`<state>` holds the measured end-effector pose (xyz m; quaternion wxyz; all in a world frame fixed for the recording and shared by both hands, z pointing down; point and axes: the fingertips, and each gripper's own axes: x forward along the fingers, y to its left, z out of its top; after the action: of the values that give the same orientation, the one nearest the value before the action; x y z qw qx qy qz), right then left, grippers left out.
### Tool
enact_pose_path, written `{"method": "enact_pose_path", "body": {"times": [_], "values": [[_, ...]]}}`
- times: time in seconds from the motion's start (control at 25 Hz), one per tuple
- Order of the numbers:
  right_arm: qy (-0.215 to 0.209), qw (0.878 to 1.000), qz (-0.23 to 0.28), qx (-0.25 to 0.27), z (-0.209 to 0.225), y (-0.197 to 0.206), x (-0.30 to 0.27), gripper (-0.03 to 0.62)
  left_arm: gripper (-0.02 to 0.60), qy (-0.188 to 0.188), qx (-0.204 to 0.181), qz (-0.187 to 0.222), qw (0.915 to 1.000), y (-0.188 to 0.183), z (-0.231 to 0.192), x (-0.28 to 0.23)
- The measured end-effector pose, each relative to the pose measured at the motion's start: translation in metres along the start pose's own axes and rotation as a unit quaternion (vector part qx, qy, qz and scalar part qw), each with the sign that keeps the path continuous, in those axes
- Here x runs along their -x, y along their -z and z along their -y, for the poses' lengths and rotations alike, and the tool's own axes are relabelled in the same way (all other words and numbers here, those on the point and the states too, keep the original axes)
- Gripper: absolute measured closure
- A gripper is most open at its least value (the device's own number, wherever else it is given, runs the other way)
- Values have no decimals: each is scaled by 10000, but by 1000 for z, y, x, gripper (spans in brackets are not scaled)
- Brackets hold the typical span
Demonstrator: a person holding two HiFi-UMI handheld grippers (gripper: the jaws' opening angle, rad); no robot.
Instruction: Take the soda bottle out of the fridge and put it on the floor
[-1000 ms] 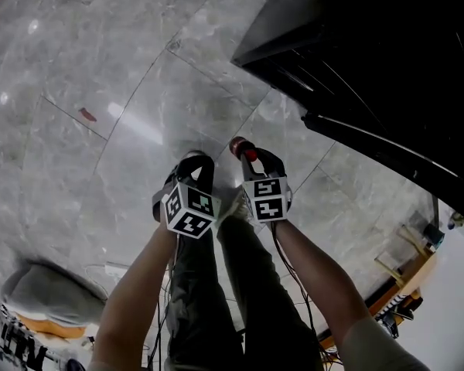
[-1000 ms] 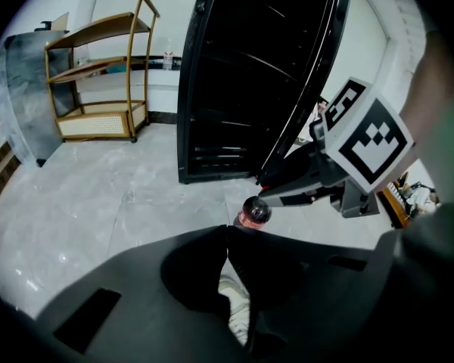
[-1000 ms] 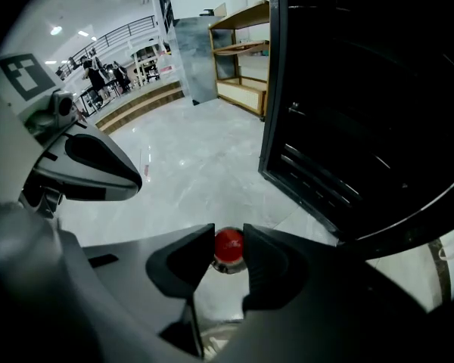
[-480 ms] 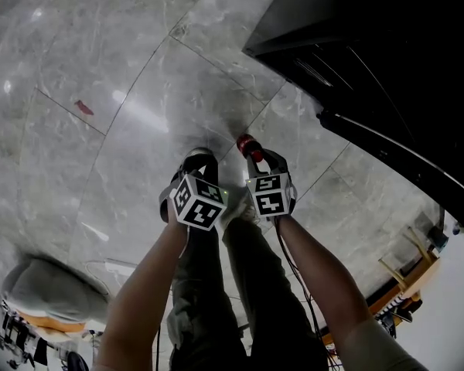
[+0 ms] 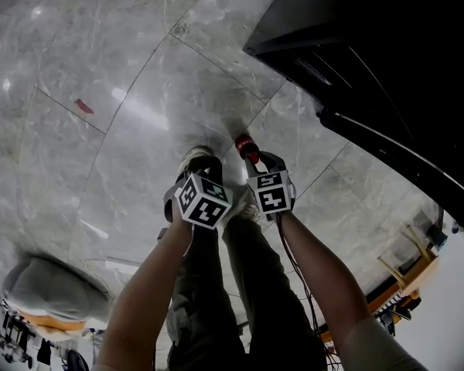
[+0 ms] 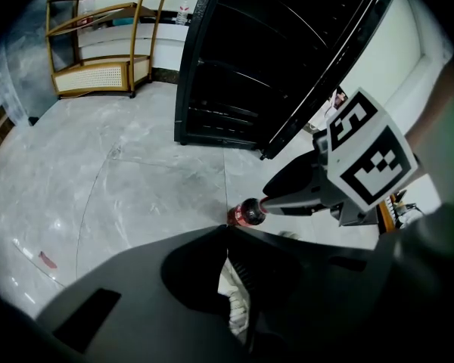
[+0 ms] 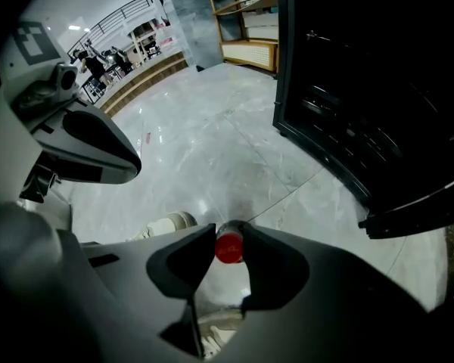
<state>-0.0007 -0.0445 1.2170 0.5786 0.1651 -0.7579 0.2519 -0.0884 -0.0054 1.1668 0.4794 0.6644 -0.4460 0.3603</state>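
The dark plastic soda bottle with a red cap sits between the closing jaws of the right gripper, which press on its neck, over the grey marble-tiled floor; the left gripper, jaws together, is just beside it on the left; a pale shoe stands on the floor beneath them; the tall black fridge rises ahead to the right, its black door swung outward; a gold-framed shelf unit stands beyond, left of the fridge; a small red mark lies on the floor far left.
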Motion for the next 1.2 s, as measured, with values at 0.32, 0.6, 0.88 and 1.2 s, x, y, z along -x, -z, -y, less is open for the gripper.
{"method": "enact_pose_path", "body": {"times": [0.32, 0.6, 0.88, 1.2], "values": [[21, 9994, 16, -346, 6, 4, 20, 503, 575, 102, -7, -164, 9998, -4, 8, 12], [-43, 9959, -11, -898, 5, -3, 60, 532, 575, 42, 158, -95, 9998, -31, 0, 46], [216, 9913, 389, -1238, 21, -38, 130, 577, 575, -21, -150, 80, 9999, -76, -3, 100], [490, 9783, 1340, -1501, 41, -95, 235, 597, 575, 161, -417, 509, 9977, -118, 17, 178]]}}
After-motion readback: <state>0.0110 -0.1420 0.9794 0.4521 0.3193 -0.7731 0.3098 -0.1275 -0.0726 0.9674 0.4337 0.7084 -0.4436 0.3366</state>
